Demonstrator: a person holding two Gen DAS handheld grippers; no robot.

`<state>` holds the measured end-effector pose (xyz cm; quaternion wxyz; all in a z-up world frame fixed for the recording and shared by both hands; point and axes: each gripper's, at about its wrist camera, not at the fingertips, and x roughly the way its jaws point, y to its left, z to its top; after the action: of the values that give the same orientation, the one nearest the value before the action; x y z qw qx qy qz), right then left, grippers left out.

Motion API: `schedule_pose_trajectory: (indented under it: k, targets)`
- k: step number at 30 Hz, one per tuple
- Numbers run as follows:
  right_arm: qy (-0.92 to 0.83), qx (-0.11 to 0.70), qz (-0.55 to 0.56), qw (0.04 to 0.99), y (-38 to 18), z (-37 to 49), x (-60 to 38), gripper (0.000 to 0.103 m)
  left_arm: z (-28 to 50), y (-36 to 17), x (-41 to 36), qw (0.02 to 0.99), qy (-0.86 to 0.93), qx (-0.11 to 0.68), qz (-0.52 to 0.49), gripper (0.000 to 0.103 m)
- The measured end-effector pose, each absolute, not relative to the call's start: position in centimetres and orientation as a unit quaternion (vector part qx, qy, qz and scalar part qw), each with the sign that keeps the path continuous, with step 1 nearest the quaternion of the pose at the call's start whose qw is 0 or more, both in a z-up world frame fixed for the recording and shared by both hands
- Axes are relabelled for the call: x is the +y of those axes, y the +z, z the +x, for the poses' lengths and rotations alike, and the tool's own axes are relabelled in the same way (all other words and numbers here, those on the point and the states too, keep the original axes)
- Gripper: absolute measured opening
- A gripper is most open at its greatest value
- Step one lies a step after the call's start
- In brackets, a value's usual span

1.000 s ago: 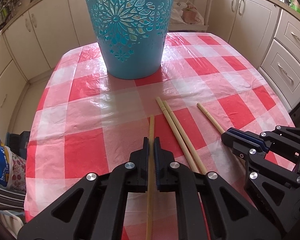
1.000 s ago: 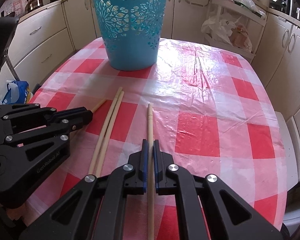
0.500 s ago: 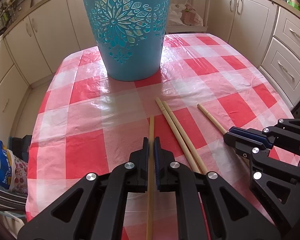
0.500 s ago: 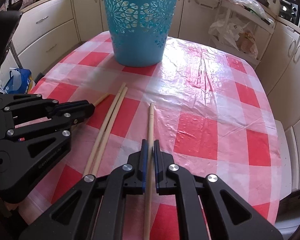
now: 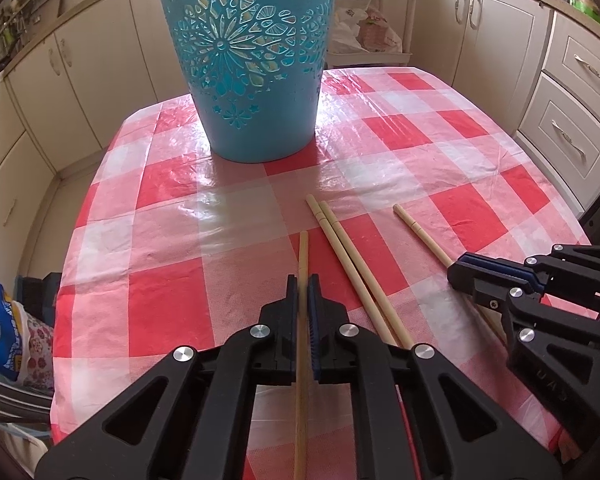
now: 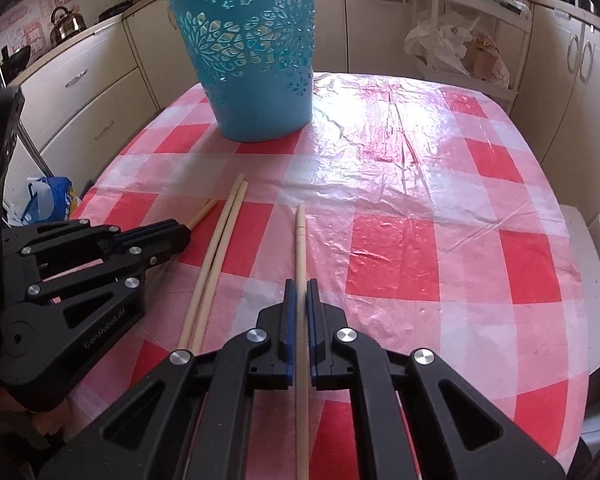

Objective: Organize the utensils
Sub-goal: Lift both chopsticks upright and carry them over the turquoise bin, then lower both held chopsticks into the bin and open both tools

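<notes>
The desk (image 5: 172, 292) wears a red, pink and white checked cloth. The basket (image 5: 248, 60) is turquoise with cut-out flower and star patterns. 4 chopsticks (image 5: 340, 248) are pale tan. Each tool (image 5: 301, 292) is black with blue pads. Cabinets (image 5: 496, 28) are cream.

Table: I see a red-and-white checked plastic cloth (image 5: 400, 128) covering it, glossy with daylight glare.
Cabinets: cream doors and drawers (image 5: 572, 92) ring the table on every side I can view.
Kettle: a steel kettle (image 6: 66, 24) on the counter beyond the table.
Shelf: a white rack (image 6: 460, 28) holding plastic bags behind the table.
</notes>
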<state>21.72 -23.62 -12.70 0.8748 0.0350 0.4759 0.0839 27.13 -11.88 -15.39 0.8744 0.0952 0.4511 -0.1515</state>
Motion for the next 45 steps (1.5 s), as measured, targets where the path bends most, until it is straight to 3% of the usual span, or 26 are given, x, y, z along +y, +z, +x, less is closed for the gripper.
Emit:
schedule_pose_trajectory:
  k: [12,21,28,33,45]
  targets:
    - [0.151,0.408,0.230,0.871,-8.4,21.8,-26.9,0.006,27.1,-10.2,-7.3,0.900,-0.177,0.399,-0.002,0.005]
    - [0.166,0.282,0.243,0.913,1.3,27.6,-26.0,0.006,32.7,0.2,-3.5,0.932,-0.197,0.292,-0.078,0.005]
    - [0.139,0.192,0.248,0.939,6.5,33.9,-24.7,0.006,37.5,5.0,-4.6,0.946,-0.201,0.223,-0.120,0.005]
    - [0.112,0.154,0.239,0.952,7.6,37.9,-23.9,0.006,40.7,5.7,-4.9,0.951,-0.191,0.189,-0.154,0.005]
    - [0.077,0.163,0.192,0.965,3.6,41.3,-23.3,0.006,44.1,2.9,-6.2,0.957,-0.135,0.141,-0.213,0.005]
